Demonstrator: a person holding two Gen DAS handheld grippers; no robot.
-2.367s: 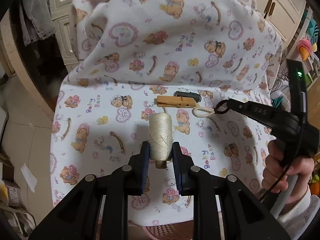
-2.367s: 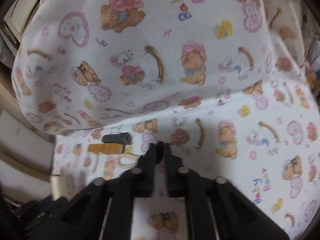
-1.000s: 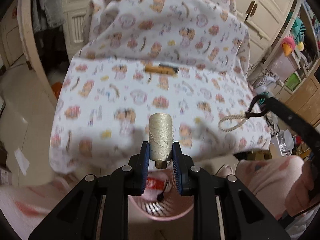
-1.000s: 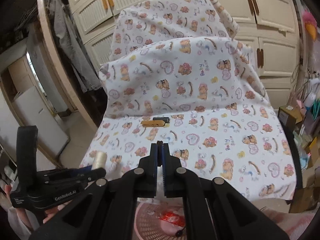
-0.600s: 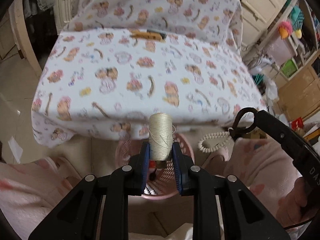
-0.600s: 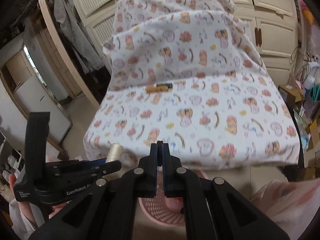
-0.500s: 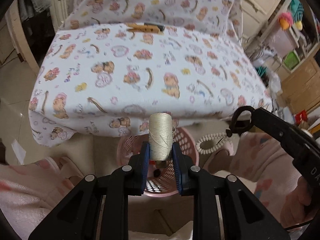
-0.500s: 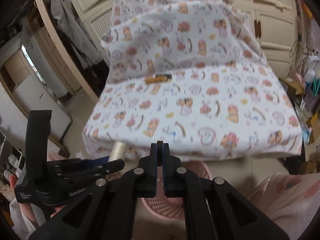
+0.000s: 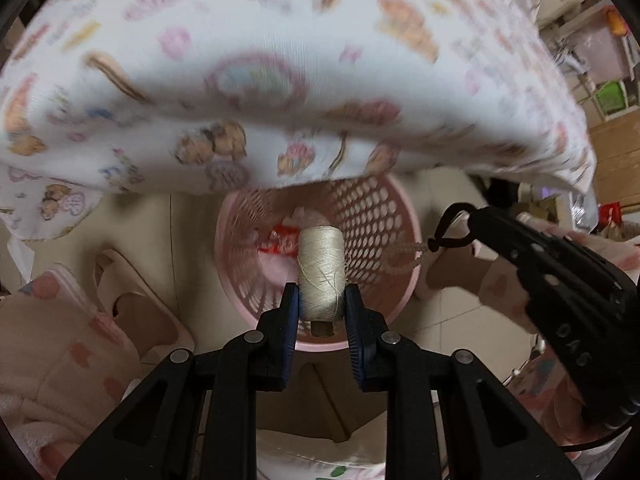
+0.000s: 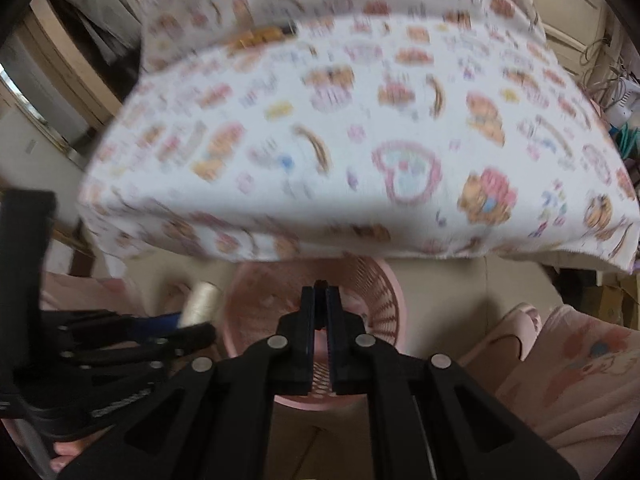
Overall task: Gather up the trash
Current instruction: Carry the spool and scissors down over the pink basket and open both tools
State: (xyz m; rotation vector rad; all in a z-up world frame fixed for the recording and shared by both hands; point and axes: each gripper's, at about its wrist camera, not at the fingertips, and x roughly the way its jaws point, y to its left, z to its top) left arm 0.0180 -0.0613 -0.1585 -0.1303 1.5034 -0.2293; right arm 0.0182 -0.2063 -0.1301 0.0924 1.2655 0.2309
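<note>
My left gripper (image 9: 321, 299) is shut on a cream spool of thread (image 9: 321, 271) and holds it upright just over the pink perforated basket (image 9: 384, 220) on the floor. A red wrapper (image 9: 280, 241) lies inside the basket. My right gripper (image 10: 321, 289) is shut on a beige braided cord loop (image 9: 404, 258), which hangs over the basket's right rim in the left wrist view. The cord does not show in the right wrist view, where the basket (image 10: 384, 292) sits below the fingertips and the spool (image 10: 200, 302) is at the left.
The bed with the teddy-bear sheet (image 9: 280, 60) overhangs the basket. A wooden clothespin and a dark object (image 10: 264, 36) lie far back on the sheet (image 10: 360, 120), blurred. Pink-clad legs (image 9: 60, 340) and slippers (image 9: 136, 292) flank the basket on the tiled floor.
Both grippers have come back off the bed and dropped down to the pink basket. The spool and the cord loop came along in their grips.
</note>
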